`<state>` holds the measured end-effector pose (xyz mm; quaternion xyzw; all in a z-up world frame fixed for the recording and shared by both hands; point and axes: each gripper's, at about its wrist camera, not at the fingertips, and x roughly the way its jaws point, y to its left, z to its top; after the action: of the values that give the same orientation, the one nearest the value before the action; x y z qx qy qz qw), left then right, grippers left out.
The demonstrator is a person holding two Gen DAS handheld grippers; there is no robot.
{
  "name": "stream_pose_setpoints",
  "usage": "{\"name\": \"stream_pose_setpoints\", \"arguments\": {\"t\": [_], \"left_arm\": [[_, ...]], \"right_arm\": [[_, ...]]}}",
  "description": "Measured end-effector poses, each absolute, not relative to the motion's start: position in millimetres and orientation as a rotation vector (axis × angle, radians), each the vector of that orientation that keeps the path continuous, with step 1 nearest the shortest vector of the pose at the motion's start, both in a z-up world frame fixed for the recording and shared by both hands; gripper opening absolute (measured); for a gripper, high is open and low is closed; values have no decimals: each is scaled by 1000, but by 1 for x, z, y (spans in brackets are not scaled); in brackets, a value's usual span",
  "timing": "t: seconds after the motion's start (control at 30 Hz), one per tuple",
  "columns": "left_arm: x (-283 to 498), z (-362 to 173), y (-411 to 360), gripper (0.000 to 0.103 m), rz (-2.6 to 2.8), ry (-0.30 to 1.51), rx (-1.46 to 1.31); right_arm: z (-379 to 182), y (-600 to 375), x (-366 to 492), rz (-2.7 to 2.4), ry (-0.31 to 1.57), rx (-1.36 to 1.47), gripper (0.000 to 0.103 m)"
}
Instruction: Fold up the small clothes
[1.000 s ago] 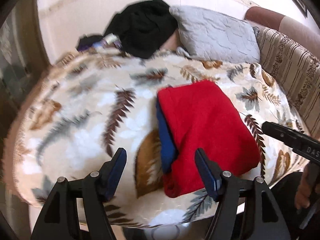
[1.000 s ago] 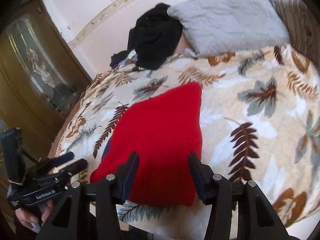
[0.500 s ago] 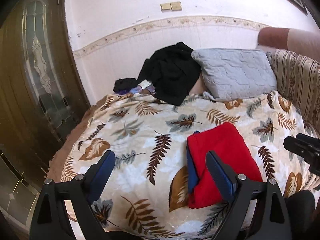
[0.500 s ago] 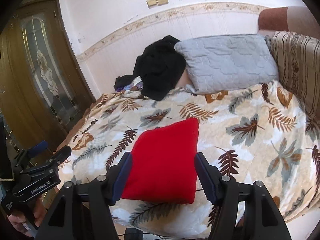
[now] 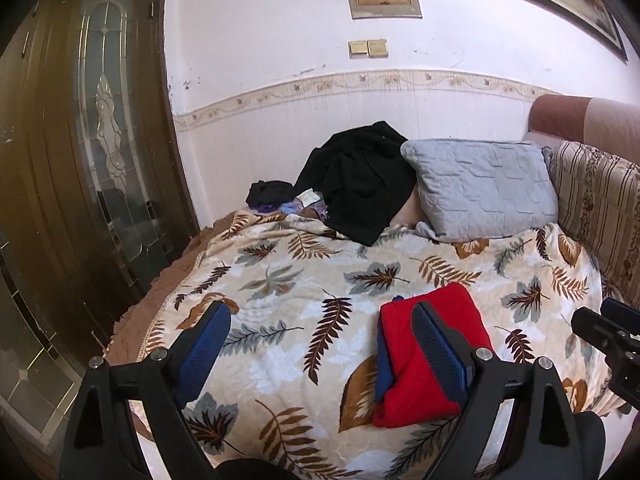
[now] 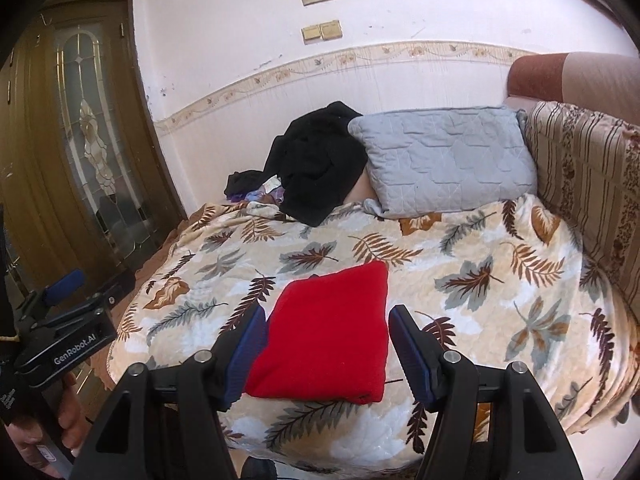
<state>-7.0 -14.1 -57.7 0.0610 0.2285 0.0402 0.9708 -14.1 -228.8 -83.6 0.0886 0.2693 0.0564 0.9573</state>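
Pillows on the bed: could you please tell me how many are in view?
1: the grey quilted pillow at the far end of the bed, beside the black clothes heap. Others may lie hidden under that heap.

Blanket [image 5: 280,292]: cream, printed with brown and grey leaves, spread over the bed.
Pillow [image 5: 484,188]: grey, quilted, leaning at the head of the bed.
Black garment [image 5: 360,184]: heaped just left of the pillow, touching it.
Sofa back [image 6: 588,168]: striped, floral, along the right side.
Door [image 5: 92,152]: dark wood with a patterned glass panel, at left.
Wall switches [image 6: 322,32]: two, gold-coloured, above the wall's border strip.
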Motion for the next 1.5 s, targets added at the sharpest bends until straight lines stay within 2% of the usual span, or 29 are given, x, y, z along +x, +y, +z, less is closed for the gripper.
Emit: {"name": "stream_pose_setpoints", "arguments": {"t": [1.5], "left_arm": [[-52,-18,-16,92,55,376,152]], "right_arm": [[-47,-217,-44,56,473,135,68]]}}
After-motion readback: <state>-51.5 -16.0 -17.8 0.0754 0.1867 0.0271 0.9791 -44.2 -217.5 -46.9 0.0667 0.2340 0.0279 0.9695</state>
